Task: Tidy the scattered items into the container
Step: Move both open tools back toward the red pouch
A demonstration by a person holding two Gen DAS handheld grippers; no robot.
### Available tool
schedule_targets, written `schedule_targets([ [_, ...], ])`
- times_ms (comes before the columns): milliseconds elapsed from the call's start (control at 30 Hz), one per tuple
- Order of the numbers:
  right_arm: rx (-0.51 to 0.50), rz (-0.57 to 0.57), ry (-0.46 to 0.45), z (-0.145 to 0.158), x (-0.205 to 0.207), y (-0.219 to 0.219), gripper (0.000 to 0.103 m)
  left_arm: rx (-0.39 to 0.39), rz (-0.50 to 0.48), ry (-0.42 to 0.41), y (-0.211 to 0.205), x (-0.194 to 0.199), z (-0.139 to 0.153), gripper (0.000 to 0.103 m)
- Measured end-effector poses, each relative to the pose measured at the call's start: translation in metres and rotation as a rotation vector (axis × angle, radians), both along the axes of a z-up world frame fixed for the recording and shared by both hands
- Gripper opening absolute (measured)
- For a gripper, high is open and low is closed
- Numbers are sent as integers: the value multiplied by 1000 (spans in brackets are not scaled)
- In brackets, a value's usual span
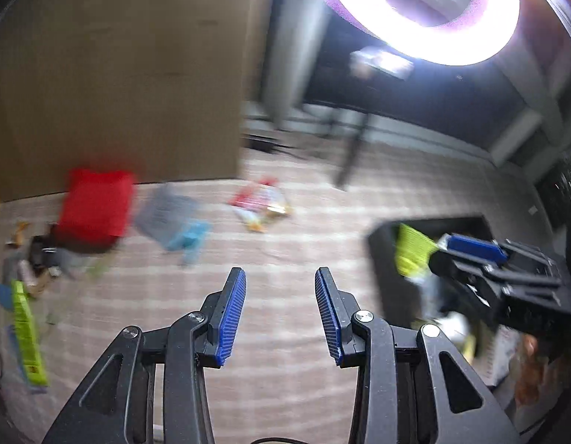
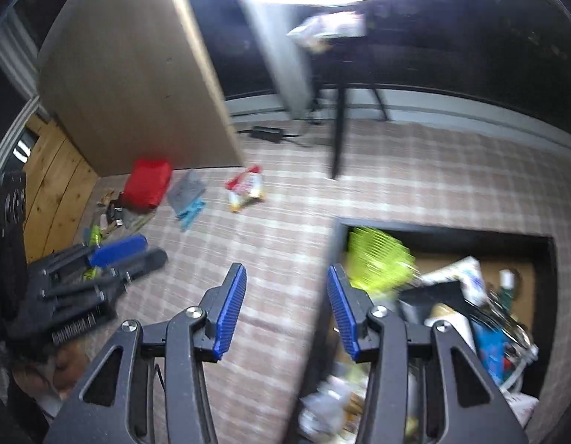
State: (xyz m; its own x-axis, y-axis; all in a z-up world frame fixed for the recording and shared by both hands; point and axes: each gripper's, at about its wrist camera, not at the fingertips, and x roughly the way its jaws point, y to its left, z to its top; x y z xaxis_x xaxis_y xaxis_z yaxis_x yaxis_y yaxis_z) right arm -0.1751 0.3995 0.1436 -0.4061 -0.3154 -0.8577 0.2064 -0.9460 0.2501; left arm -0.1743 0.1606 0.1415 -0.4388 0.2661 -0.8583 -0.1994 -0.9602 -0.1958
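Beside the dark rectangular container point(image 2: 544, 259), already heaped with tidied clutter, your right gripper point(image 2: 286, 309) and left gripper point(image 1: 280, 312) both gape empty; beyond it, by the red fabric pouch point(image 2: 146, 183), scattered items await collection.
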Motion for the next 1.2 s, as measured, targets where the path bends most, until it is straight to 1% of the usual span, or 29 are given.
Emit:
schedule_targets([
  [100, 10, 40, -4, -7, -17, -45, 45, -30, 71, 3, -54, -24, -4, 37],
  [200, 3, 64, -16, -15, -37, -87, 45, -54, 125, -5, -95, -46, -13, 37],
  [300, 12, 75, -19, -24, -55, -128, 45, -34, 208, -47, -142, -77, -30, 37],
  [467, -4, 74, -54, -48, -90, -181, 45, -12, 280, -78, -187, -112, -58, 37],
  [533, 2, 67, -63, -59, -103, -201, 45, 4, 296, -83, -197, -122, -66, 37],
  [567, 3, 62, -66, -63, -108, -208, 45, 17, 309, -87, -202, -127, -70, 39],
  [667, 1, 32, -81, -78, -123, -225, 45, 78, 332, -110, -214, -139, -86, 42],
  [700, -1, 22, -86, -83, -127, -229, 45, 78, 331, -112, -214, -141, -89, 43],
  [767, 7, -1, -90, -92, -135, -237, 45, 62, 323, -116, -213, -147, -98, 50],
  [833, 28, -26, -74, -97, -139, -243, 45, 78, 319, -108, -212, -150, -104, 54],
  [900, 52, -39, -65, -103, -141, -249, 45, 83, 307, -98, -210, -151, -108, 56],
  [967, 63, -46, -76, -111, -142, -252, 45, 84, 295, -94, -207, -153, -111, 59],
  [1033, 66, -61, -91, -118, -145, -253, 45, 83, 276, -90, -203, -154, -113, 59],
  [1100, 70, -69, -86, -121, -146, -254, 45, 99, 252, -96, -199, -154, -117, 60],
  [1133, 68, -63, -82, -122, -146, -256, 45, 106, 243, -106, -197, -153, -121, 62],
  [1200, 64, -30, -84, -122, -144, -261, 46, 116, 212, -112, -191, -148, -126, 63],
])
